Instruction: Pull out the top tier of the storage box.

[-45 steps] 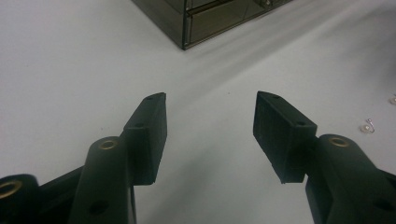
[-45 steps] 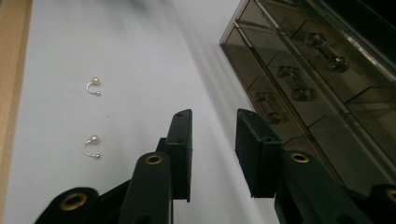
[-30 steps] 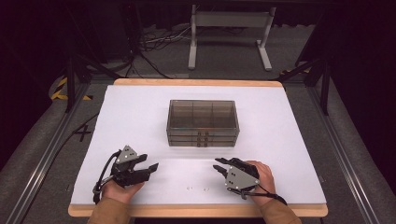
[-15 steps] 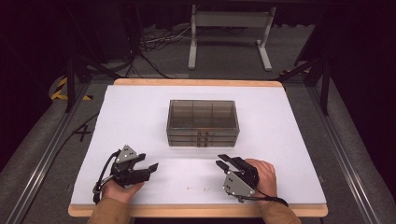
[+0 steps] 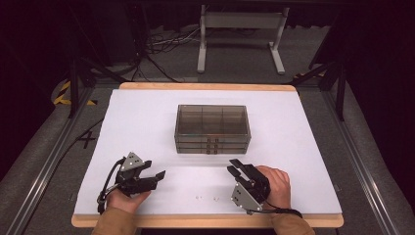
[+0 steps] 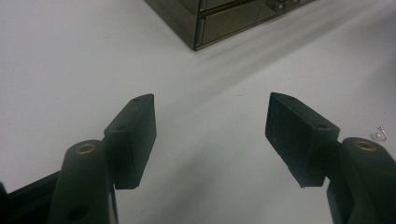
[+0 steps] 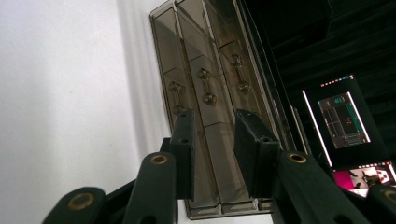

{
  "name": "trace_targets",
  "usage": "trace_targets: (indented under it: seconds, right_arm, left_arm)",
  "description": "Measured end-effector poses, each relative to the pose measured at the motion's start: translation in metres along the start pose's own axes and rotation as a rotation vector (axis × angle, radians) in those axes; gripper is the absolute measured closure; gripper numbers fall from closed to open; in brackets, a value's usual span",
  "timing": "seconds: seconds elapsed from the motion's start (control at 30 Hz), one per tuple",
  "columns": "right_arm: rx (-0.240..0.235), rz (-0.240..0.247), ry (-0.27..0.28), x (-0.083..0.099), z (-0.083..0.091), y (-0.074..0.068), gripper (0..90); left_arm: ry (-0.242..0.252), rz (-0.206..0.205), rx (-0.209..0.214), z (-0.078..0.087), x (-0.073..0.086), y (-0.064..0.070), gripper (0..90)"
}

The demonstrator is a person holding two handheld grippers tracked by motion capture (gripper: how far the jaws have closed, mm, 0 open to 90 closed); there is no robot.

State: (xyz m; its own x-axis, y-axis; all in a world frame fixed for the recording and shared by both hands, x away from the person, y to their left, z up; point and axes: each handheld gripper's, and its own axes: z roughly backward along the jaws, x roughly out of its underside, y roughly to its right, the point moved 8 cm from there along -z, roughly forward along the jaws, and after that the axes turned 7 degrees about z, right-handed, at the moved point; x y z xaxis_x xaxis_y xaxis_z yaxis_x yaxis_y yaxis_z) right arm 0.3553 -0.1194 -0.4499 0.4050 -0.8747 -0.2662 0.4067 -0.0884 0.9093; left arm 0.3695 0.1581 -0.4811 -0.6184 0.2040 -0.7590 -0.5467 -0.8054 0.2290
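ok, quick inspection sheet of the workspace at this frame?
Surface: white table top with a wooden edge.
Job's things: smoky clear drawer box, three stacked drawers shut, handles facing the person.
Clutter: two tiny clear bits near the front edge.
Grippers: left gripper open wide, empty; right gripper turned on its side, jaws part open, empty, aimed at the drawer handles.
Cables: one trails from each gripper; more on the floor behind.
Surroundings: dark room, grey metal stand.
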Motion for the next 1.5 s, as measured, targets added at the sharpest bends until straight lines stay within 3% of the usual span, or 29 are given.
trace_targets:
  seconds: [0.87,1.5]
  right_arm:
    - [0.045,0.107,-0.05,-0.025,-0.019,0.012,69.6]
    - [0.073,0.159,-0.135,-0.026,-0.046,0.02,71.3]
  left_arm:
    - [-0.001,0.003,0.006,0.0,0.0,-0.001,35.3]
    - [-0.003,0.004,0.006,0.0,0.0,-0.001,35.2]
